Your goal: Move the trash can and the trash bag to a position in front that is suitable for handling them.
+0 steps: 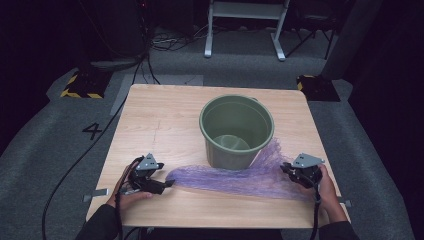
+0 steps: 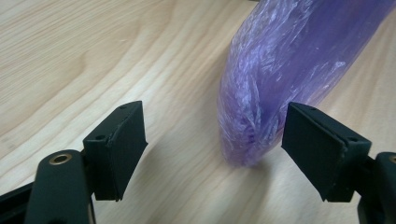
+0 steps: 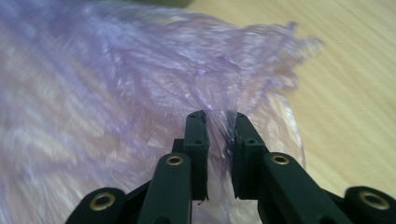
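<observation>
Grey carpet and dark surroundings frame a pale wooden table (image 1: 165, 120); on it a crumpled purple plastic bag (image 1: 235, 179) lies stretched across the near half, running from just in front of the left tool to the right tool, with its wider, frayed-looking end spread out on the right beside the bucket; the bag passes along the front foot of a green bucket (image 1: 237, 131), which stands upright near the middle of the table, and it touches or nearly touches the bucket's base there.

At the bag's narrow left end, the left tool (image 1: 169, 184) lies low over the table with its jaws spread wide; in the left gripper view the rounded tip of the bag (image 2: 261, 116) sits between the two black pads, closer to the right one, and neither pad presses on it; the left hand (image 1: 131, 192) holds this tool.

At the other end, the right tool (image 3: 219, 122) has its jaws drawn nearly together with a thin fold of the bag (image 3: 140, 102) caught between the tips; whether the pads press firmly on it cannot be told for sure, though the plastic is bunched right at the gap; the right hand (image 1: 327, 192) grips this tool near the table's right edge.
</observation>
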`<act>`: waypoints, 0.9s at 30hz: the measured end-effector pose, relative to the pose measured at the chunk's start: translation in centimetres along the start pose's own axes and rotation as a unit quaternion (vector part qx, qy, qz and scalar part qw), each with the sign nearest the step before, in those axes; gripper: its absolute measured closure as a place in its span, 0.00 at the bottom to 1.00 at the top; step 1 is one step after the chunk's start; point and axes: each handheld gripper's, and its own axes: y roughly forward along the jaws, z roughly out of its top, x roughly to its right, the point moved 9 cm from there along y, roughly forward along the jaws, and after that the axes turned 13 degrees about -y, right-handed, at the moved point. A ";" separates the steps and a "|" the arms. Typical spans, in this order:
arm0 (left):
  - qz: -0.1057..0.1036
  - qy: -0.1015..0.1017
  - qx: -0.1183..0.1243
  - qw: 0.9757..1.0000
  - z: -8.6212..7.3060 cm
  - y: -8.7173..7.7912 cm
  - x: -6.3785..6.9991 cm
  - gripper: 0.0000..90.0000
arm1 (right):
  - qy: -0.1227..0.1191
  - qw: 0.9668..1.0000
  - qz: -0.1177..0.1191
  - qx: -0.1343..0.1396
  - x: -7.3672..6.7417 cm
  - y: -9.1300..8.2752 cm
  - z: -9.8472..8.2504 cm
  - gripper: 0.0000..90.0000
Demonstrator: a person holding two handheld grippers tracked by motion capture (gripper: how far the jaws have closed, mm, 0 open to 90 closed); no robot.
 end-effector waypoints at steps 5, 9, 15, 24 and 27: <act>-0.024 0.014 -0.008 1.000 0.1 0.7 2.0 0.26 | 0.013 0.997 -0.070 -0.027 2.5 0.5 0.0 0.71; -0.038 0.027 -0.026 0.999 -0.2 1.4 3.1 0.30 | 0.046 0.995 -0.091 -0.023 3.8 0.4 0.6 0.53; -0.031 0.039 -0.033 0.998 -0.3 1.9 3.7 0.38 | 0.080 0.991 -0.105 0.009 4.8 -1.0 1.2 0.42; 0.023 0.036 -0.024 0.999 0.2 2.4 3.9 0.62 | 0.095 0.980 -0.155 0.080 5.8 -6.2 2.4 0.43; 0.027 0.030 -0.019 0.999 0.3 2.7 4.5 0.68 | 0.082 0.983 -0.135 0.088 4.4 -7.7 3.5 0.39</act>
